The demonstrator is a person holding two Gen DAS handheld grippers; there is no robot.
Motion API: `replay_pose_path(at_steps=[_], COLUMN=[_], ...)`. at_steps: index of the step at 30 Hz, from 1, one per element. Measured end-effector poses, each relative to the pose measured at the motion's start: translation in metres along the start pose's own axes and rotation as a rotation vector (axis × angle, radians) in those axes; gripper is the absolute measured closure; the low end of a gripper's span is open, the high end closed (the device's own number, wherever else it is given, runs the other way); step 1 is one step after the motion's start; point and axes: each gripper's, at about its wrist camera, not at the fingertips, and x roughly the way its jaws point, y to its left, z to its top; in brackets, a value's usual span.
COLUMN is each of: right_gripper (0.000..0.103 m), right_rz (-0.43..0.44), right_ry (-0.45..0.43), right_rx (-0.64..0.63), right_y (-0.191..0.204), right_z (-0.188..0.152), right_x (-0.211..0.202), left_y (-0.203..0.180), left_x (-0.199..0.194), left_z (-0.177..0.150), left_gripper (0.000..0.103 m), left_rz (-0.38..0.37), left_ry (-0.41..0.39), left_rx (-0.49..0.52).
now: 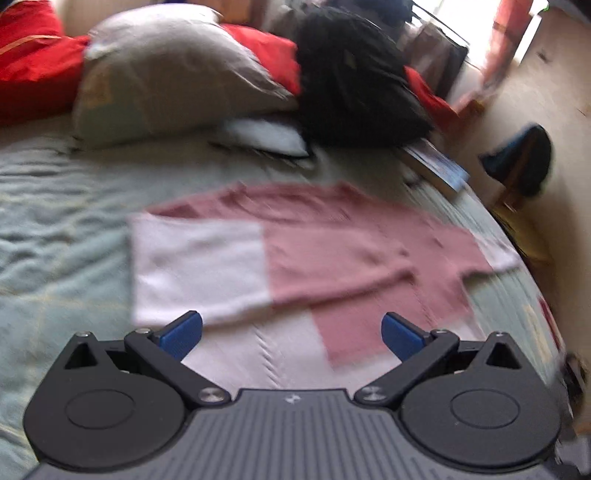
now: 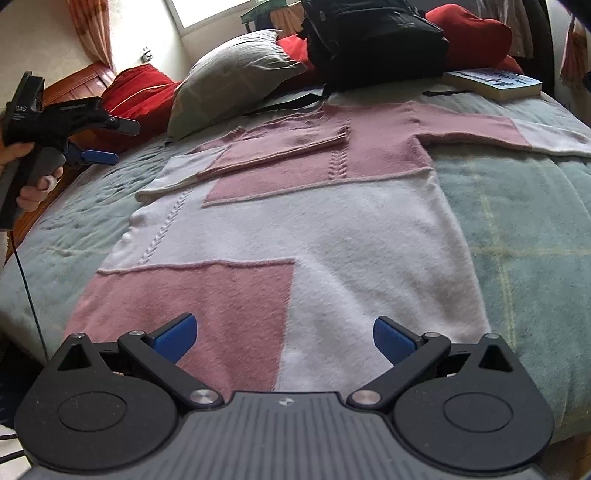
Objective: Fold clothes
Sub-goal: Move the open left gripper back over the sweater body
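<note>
Now pink-white sweater [image 2: 332, 221] flat on bed [image 2: 517, 229], both grippers empty

Daylight from a blown-out window [image 2: 207, 14] lit both fisheye views; the left was motion-blurred, the right sharp.

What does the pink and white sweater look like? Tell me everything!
The sweater is a fuzzy knit of pink and white blocks with raised seams and a braided line running down the front. It lies flat on the green blanket of the bed, hem towards the right claw. One sleeve is already folded across the chest; the other stretches straight out towards the book. Both claws are open and neither grips it; the left claw is off to the side.
</note>
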Motion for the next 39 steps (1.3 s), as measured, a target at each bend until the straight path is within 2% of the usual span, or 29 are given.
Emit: replay_pose_path(at_steps=[3,7,9,12,14,17,18,20,24,27,31,33,37,39], right_gripper=[0.0,0.0,0.0,0.0,0.0,0.0,0.0,0.0,0.0,0.0,0.0,0.0,0.0,0.0], right_rz=[-0.006,-0.023,-0.033,-0.044,-0.041,-0.028,-0.024,-0.018,-0.009,-0.017,-0.028,-0.034,-0.041,-0.051], right_ry=[0.003,-0.008,-0.011,-0.004,0.0,0.002,0.003,0.006,0.017,0.02,0.009,0.003,0.003,0.001], right_rx=[-0.015,-0.002,0.008,0.017,0.017,0.011,0.008,0.004,-0.003,-0.006,-0.001,0.003,0.017,0.018], right_y=[0.004,0.001,-0.003,-0.006,-0.006,-0.004,-0.003,-0.001,0.002,0.002,0.0,-0.002,-0.008,-0.011], right_z=[-0.005,-0.008,-0.009,-0.011,-0.012,-0.011,-0.011,-0.011,-0.013,-0.013,-0.012,-0.011,-0.012,-0.014], right_x=[-0.004,-0.013,-0.016,-0.015,-0.014,-0.011,-0.01,-0.007,-0.003,-0.002,-0.005,-0.005,-0.004,-0.004], left_y=[0.002,0.026,0.043,0.067,0.07,0.055,0.05,0.037,0.004,-0.021,-0.046,-0.051,-0.048,-0.05], left_x=[0.023,0.062,0.074,0.074,0.064,0.043,0.036,0.02,0.008,0.007,0.003,0.002,0.007,0.0], left_z=[-0.018,-0.036,-0.042,-0.048,-0.048,-0.048,-0.049,-0.057,-0.083,-0.112,-0.15,-0.166,-0.194,-0.206], left_gripper=[0.001,0.001,0.001,0.001,0.001,0.001,0.001,0.001,0.001,0.001,0.001,0.001,0.001,0.001], left_rz=[-0.019,-0.022,-0.009,-0.053,-0.027,0.109,0.116,0.08,0.019,0.054,0.138,0.165,0.209,0.229], left_ry=[0.059,0.116,0.106,0.056,0.036,-0.007,-0.021,-0.056,-0.075,-0.073,-0.102,-0.105,-0.05,-0.087], left_rx=[-0.013,-0.123,-0.172,-0.244,-0.249,-0.175,-0.146,-0.098,-0.015,0.064,0.179,0.21,0.165,0.164])
